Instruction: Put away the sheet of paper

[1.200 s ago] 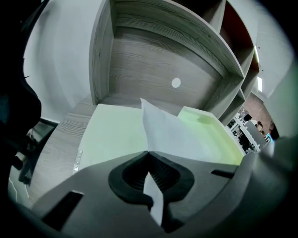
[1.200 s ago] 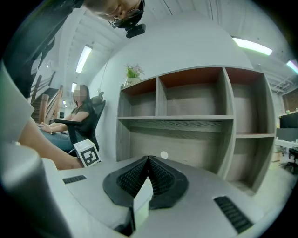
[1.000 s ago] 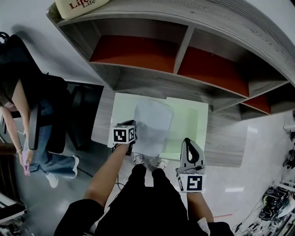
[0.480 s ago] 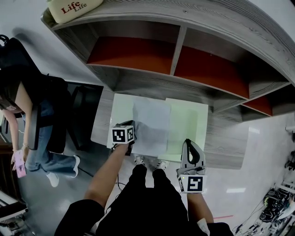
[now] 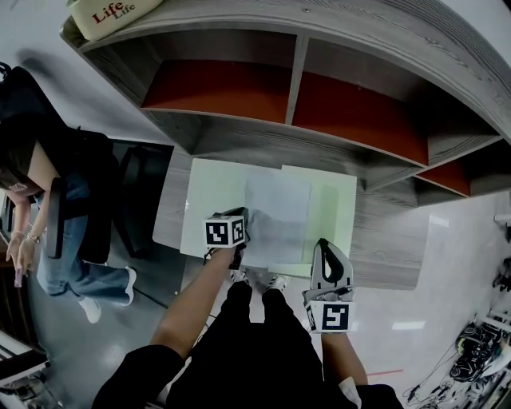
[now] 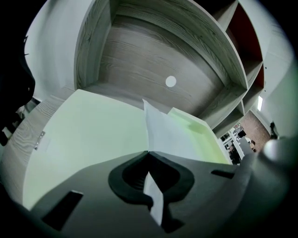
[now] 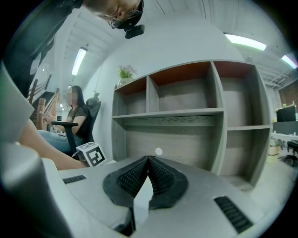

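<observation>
On the grey wood-grain desk, below an open shelf unit with red-backed compartments, lies a pale green mat. A second pale green panel lies at the mat's right side. It may be a folder or a shallow tray, and the views do not settle which.

The white sheet of paper is over the seam between the two green surfaces, near the front edge of the desk.

The left gripper is fully closed on the near left edge of the sheet. In the left gripper view the paper passes between the pads and runs forward from the jaw tips, rising above the mat with its far corner raised. The gripper points steeply down at the desk.

The right gripper is also fully closed, with the ribbed pads meeting at the tips and nothing between them. It is held off the front edge of the desk, right of the sheet and apart from it, and points roughly level toward the shelf unit.

A cream pouch with red lettering sits on top of the shelf unit. A seated person is at the far left.
</observation>
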